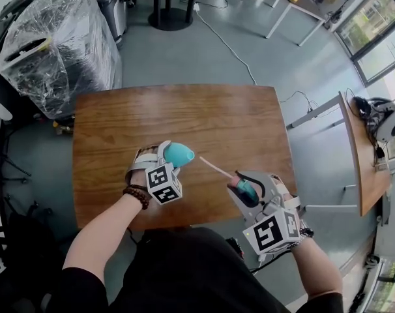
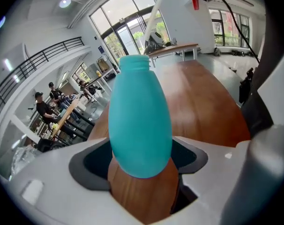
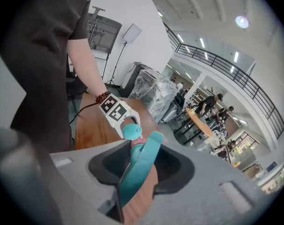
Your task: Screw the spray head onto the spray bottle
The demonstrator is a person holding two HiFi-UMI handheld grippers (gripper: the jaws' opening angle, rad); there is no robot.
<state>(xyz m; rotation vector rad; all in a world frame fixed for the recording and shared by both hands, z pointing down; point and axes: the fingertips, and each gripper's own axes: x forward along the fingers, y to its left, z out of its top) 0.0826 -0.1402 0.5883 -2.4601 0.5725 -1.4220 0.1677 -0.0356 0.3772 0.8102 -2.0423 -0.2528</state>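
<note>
You had the left tongs [image 1: 163, 156] pinching the teal spray bottle [image 2: 140, 121] by its rounded lower body, above the wooden worktop [image 1: 184, 116], with the open neck aimed toward your other hand. Your right tongs [image 1: 246, 189] were clamped on the teal spray head [image 3: 143, 161], also off the worktop. Its thin white dip tube [image 1: 216, 167] reached out toward the bottle's neck, the tip close to it but not touching.
</note>
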